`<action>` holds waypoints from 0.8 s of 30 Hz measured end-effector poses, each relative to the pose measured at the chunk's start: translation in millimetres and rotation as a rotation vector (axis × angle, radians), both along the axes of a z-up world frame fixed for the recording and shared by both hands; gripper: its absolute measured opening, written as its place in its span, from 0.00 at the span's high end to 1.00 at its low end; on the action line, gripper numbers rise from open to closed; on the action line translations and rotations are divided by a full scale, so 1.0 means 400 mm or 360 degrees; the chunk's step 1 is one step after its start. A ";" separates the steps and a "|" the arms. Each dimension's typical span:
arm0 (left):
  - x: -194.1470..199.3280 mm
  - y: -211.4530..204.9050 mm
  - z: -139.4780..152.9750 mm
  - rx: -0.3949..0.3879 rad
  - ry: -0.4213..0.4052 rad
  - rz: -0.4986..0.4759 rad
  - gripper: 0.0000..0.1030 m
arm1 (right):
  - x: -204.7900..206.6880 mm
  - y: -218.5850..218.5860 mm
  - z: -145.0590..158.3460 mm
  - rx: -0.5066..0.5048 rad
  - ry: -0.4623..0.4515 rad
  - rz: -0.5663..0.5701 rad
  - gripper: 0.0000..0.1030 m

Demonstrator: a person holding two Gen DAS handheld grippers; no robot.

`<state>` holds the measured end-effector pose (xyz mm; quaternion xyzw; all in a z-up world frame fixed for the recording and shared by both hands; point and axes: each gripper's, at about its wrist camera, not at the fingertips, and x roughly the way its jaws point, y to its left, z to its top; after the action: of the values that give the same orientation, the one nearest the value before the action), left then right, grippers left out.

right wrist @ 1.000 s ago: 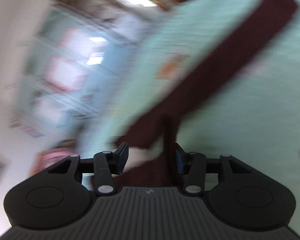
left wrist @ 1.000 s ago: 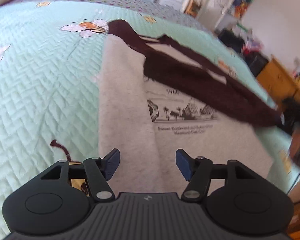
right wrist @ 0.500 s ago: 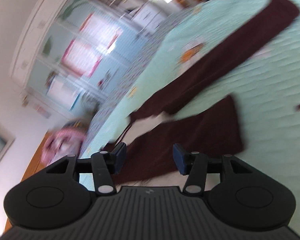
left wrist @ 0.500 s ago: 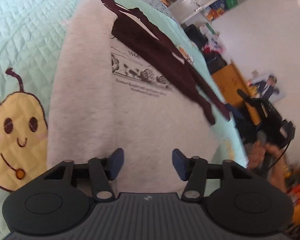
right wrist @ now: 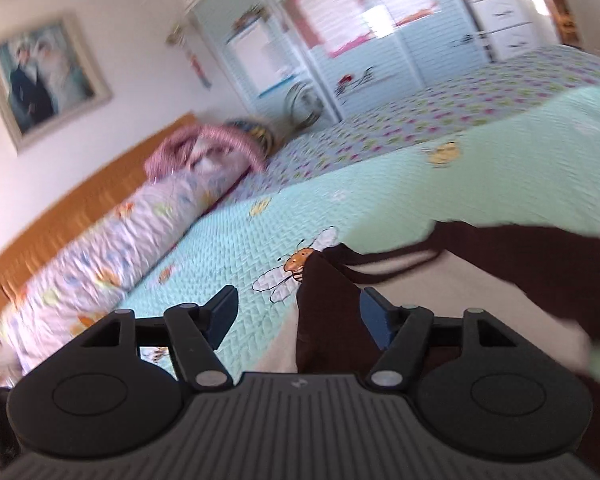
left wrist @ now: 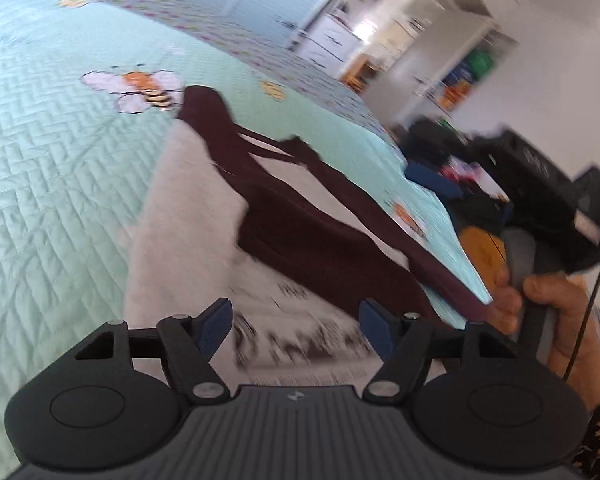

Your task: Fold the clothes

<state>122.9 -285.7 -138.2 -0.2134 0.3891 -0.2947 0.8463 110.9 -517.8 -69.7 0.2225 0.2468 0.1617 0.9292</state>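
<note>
Left wrist view, bottom of frame: the left gripper (left wrist: 294, 326) has its jaws wide, having just been opening, with nothing between them. The grey shirt (left wrist: 188, 232) lies flat on the mint quilt (left wrist: 52, 168) directly beyond the fingers (left wrist: 216, 320); its printed graphic, at centre bottom, is blurred and unreadable. Its maroon sleeves (left wrist: 312, 236) cross the body diagonally toward the lower right, where one cuff reaches the bed's edge. At right, a hand (left wrist: 540, 304) grips the handle of the other gripper; that tool's fingers are cut off by blur and cannot be made out here.

Right wrist view, bottom of frame: the right gripper (right wrist: 298, 318) also has its jaws wide, likewise just opened. A maroon sleeve fold (right wrist: 328, 312) lies in the gap, nearer the right finger (right wrist: 374, 320); contact cannot be told. Only this view shows, farther off at upper left, the pillows (right wrist: 112, 236), the wooden headboard (right wrist: 76, 208) and a framed picture (right wrist: 40, 76). A bee motif (right wrist: 296, 268) sits beside the collar.
</note>
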 end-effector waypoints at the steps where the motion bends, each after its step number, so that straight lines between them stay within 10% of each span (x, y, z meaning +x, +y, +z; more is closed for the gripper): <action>1: 0.011 0.003 -0.012 -0.0025 0.0010 0.0006 0.29 | 0.054 0.027 -0.007 -0.0006 0.0040 0.0056 0.32; 8: 0.002 0.052 -0.067 -0.0190 0.0006 -0.0072 0.29 | 0.332 0.187 -0.076 -0.0239 0.0143 0.0221 0.31; 18: 0.010 0.044 -0.091 -0.0278 -0.0043 -0.0237 0.29 | 0.479 0.241 -0.175 -0.0383 0.0272 0.0440 0.32; 24: 0.007 0.045 -0.101 -0.0249 -0.0027 -0.0225 0.29 | 0.488 0.254 -0.188 -0.0371 0.0299 0.0449 0.82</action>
<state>125.7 -267.7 -178.8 -0.2484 0.3719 -0.3850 0.8073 306.1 -416.0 -144.9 0.0909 0.3781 0.2391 0.8897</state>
